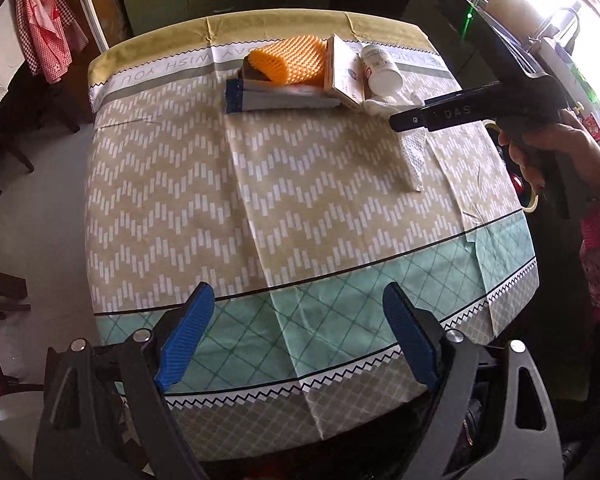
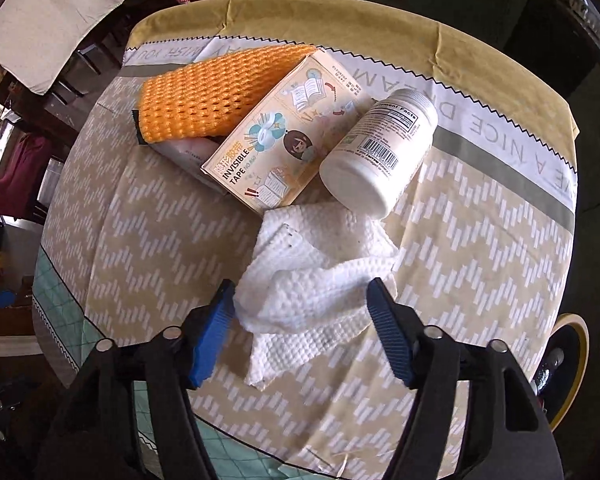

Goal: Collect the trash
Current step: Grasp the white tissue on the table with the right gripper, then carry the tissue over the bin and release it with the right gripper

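Between the spread fingers of the right gripper lies a crumpled white paper towel, at the tabletop's far right. Just beyond it rest a white pill bottle, an invisible-tape box and orange foam netting. Nearer, the left gripper hovers, fingers spread and holding nothing.

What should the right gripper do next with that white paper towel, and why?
Probably ease the right gripper down and close on the crumpled paper towel. Its open jaws already straddle the raised fold, while the white bottle and tape box lie just beyond.
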The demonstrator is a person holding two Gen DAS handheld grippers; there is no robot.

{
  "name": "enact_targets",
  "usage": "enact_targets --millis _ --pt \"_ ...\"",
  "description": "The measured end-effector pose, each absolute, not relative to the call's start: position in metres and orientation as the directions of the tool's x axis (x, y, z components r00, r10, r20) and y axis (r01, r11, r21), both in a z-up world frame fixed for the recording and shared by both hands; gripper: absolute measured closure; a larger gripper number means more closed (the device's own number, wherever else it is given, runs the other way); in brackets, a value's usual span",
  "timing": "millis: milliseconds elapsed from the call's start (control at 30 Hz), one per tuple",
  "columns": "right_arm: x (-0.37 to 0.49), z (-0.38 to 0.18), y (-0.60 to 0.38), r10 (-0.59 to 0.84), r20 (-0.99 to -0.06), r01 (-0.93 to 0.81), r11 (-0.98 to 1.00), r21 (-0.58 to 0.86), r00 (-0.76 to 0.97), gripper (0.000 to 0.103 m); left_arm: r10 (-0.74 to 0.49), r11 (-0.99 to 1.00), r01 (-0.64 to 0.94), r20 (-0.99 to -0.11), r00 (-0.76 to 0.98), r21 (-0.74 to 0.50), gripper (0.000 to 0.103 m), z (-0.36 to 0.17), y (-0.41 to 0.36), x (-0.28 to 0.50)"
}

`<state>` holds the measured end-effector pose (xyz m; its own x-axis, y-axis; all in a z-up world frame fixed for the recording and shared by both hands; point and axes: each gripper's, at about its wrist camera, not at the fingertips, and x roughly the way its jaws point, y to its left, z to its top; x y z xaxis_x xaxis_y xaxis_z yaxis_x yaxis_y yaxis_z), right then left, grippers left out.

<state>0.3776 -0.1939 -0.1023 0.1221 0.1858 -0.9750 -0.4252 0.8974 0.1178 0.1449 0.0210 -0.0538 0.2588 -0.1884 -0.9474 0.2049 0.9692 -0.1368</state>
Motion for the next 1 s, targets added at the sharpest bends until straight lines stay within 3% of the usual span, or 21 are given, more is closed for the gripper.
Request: enact_targets --millis 33,100,200,633,833,1000 --pt "0.38 -0.105 -0.193 0.188 -0.975 -0.42 0.899 0.123 0.115 0.058 -0.189 0.969 0.206 -0.948 0.257 -0.138 0.021 -0.055 0.021 0.145" --pt "0.382 -0.109 -0.193 0.185 -0.977 -0.418 0.9 0.126 0.104 0.086 -0.192 0.969 0.205 -0.948 0.253 -0.142 0.021 -0.057 0.022 0.146" --pt "0.379 -0.108 -0.195 0.184 -0.976 -0.422 0.899 0.119 0.118 0.094 -0.194 0.968 0.207 -0.949 0.248 -0.143 0.021 -0.06 0.023 0.146" --pt "0.323 -0.013 -0.267 0.295 -0.923 -0.403 0.898 0.178 0.249 0.095 -0.193 0.963 0.234 -0.948 0.255 -0.133 0.021 -0.055 0.012 0.141" --pt "0.306 0.033 -0.353 0.24 -0.9 -0.284 0.949 0.139 0.363 0.095 -0.196 0.958 0.255 -0.947 0.253 -0.13 0.021 -0.054 -0.002 0.14" --pt "0.305 0.037 -0.436 0.155 -0.906 -0.126 0.985 0.114 0.393 0.095 -0.196 0.953 0.278 -0.949 0.248 -0.124 0.021 -0.053 -0.015 0.143"
